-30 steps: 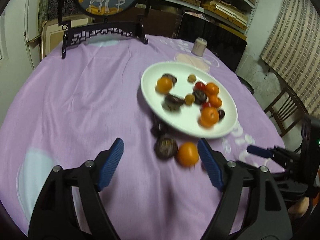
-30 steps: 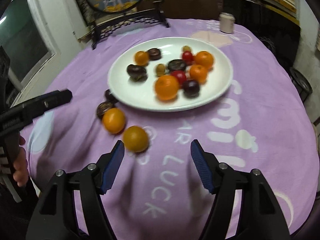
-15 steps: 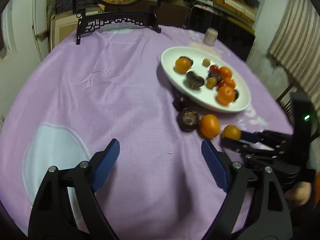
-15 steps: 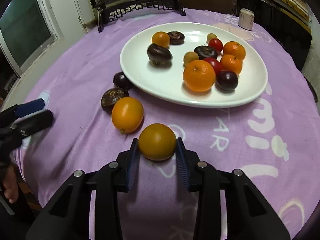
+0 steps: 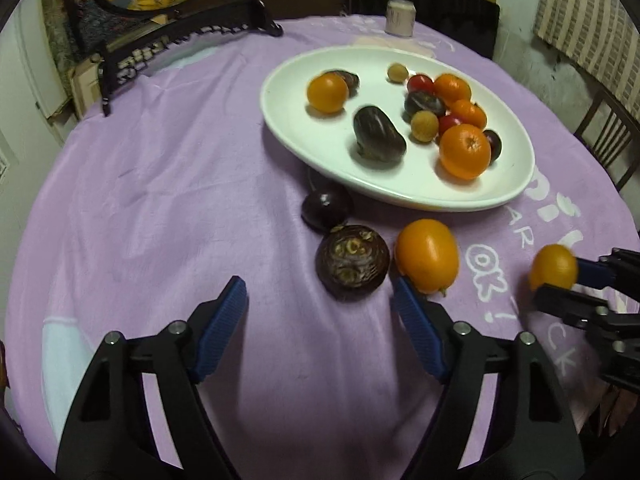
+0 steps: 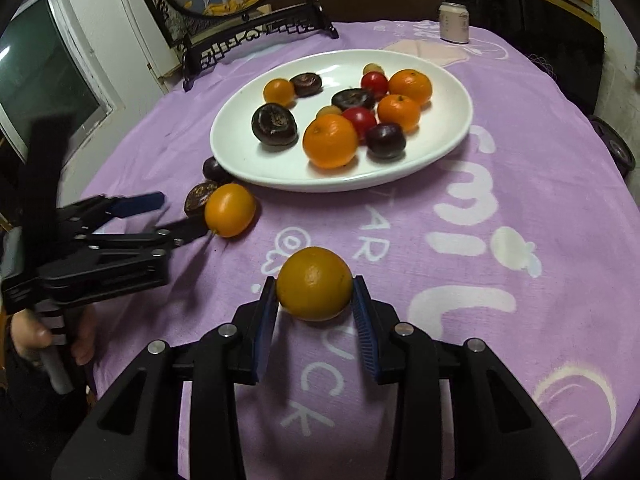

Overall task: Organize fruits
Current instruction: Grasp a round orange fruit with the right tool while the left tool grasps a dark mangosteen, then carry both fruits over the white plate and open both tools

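A round, dull-skinned orange sits clamped in the right gripper; left gripper gapes beside another orange near the plate's near rim.

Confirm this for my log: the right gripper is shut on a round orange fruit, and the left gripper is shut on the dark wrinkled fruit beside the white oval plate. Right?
Only partly. The right gripper is shut on the round orange fruit, but the left gripper is open, its fingers short of the dark wrinkled fruit lying near the white oval plate. The left wrist view shows this.
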`<act>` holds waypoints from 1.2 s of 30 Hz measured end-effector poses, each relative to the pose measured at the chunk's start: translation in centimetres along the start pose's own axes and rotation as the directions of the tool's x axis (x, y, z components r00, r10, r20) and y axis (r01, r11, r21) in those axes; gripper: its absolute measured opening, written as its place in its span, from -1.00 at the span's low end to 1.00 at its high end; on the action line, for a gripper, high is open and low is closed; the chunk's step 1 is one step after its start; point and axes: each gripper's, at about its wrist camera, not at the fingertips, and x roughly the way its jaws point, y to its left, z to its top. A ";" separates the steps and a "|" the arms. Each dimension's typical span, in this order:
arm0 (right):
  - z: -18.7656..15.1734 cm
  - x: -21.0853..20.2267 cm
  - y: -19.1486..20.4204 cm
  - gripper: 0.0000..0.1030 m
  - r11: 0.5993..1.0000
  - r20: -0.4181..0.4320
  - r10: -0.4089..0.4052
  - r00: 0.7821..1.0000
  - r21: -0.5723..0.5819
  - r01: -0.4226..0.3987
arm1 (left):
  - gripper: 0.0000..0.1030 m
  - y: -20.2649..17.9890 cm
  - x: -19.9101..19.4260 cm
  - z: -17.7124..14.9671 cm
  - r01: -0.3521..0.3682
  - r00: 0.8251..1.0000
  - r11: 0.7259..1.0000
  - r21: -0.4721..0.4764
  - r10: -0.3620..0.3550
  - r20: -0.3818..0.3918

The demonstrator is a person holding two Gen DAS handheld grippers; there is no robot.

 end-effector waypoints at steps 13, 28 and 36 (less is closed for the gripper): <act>-0.1 -0.2 -0.5 -0.27 1.000 0.003 0.025 1.000 0.014 -0.025 | -0.24 -0.8 -0.8 -0.2 0.052 0.998 0.999 -0.014 -0.051 0.037; 0.5 -1.1 0.9 -0.27 0.999 0.021 0.023 1.000 -0.023 -0.023 | -0.24 -1.4 -4.0 -1.5 0.127 0.990 0.992 -0.013 -0.126 0.057; 6.8 -1.2 -1.2 -0.27 0.999 0.113 -0.027 0.993 -0.030 0.031 | -0.24 -0.8 -5.7 5.3 0.126 0.982 0.992 -0.004 -0.124 0.142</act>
